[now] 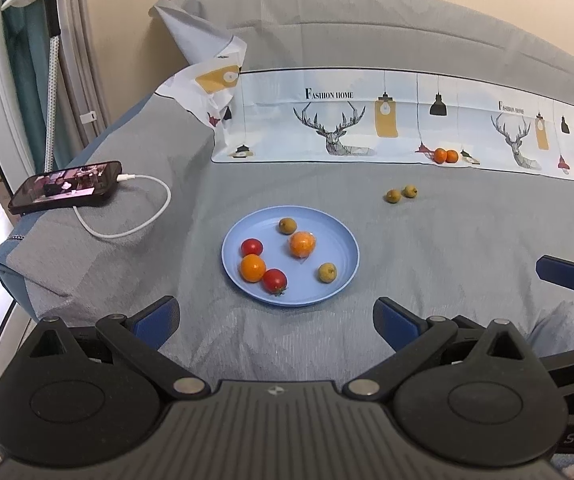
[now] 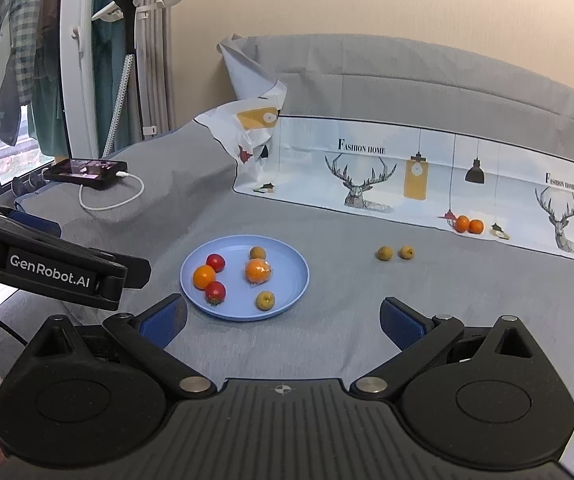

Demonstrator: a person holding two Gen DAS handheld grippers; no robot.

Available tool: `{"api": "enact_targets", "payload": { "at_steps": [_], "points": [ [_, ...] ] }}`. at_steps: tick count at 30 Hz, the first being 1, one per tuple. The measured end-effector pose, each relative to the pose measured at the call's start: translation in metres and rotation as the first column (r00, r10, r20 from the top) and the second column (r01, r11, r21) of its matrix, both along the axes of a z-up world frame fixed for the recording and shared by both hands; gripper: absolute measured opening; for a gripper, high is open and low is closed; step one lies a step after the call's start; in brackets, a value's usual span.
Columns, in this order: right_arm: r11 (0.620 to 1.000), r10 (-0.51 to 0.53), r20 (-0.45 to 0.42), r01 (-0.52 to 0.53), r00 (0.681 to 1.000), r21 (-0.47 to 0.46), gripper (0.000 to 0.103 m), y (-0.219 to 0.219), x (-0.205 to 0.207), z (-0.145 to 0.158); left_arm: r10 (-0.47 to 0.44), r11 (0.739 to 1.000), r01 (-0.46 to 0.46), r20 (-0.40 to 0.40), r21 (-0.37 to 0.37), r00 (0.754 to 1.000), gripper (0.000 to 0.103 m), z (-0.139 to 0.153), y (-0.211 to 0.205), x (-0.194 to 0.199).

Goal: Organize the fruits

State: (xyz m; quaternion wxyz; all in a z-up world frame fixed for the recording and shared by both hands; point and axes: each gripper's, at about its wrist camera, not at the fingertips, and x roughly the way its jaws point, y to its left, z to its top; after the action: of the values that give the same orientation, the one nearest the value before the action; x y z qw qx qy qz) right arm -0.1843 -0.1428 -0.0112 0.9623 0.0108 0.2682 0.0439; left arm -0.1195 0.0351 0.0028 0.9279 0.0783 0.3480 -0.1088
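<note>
Both the left tongs (image 1: 277,322) and right tongs (image 2: 283,322) gape wide and empty above bare grey bed (image 2: 347,340) cover. Just ahead sits the blue plate (image 1: 343,240) with six fruits; two brown fruits (image 1: 401,194) and two oranges (image 1: 445,155) lie well apart, beyond its right rim.

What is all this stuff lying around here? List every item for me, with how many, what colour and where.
plate: one, light blue, middle of the grey cover.
tomatoes: two, red, on the plate's left side.
oranges on the plate: two, orange; one looks wrapped in clear film.
small fruits on the plate: two, yellow-green.
loose small fruits: two, yellow-green, on the cover right of the plate.
loose oranges: two, on the printed cloth.
printed cloth: one, white with deer.
phone: one, black, far left, white cable attached.
left gripper: open, empty.
right gripper: open, empty.
</note>
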Motion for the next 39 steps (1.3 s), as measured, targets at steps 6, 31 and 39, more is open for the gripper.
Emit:
{"api": "enact_targets", "payload": {
  "at_steps": [6, 31, 39],
  "points": [
    [1.000, 0.001, -0.032, -0.001, 0.999, 0.011, 0.102, -0.001, 0.006, -0.007, -0.005, 1.000, 0.005, -0.024, 0.007, 1.000, 0.103, -0.007, -0.002, 0.007],
    [0.908, -0.364, -0.163, 0.388, 0.917, 0.155, 0.102, -0.148, 0.071, -0.062, -0.148, 0.989, 0.147, -0.158, -0.015, 0.976, 0.103, -0.020, -0.128, 0.122],
    [0.886, -0.453, -0.095, 0.460, 0.886, 0.064, 0.102, -0.257, 0.155, -0.081, -0.228, 0.974, 0.223, -0.169, -0.050, 0.959, 0.103, -0.036, -0.243, 0.220]
  ]
}}
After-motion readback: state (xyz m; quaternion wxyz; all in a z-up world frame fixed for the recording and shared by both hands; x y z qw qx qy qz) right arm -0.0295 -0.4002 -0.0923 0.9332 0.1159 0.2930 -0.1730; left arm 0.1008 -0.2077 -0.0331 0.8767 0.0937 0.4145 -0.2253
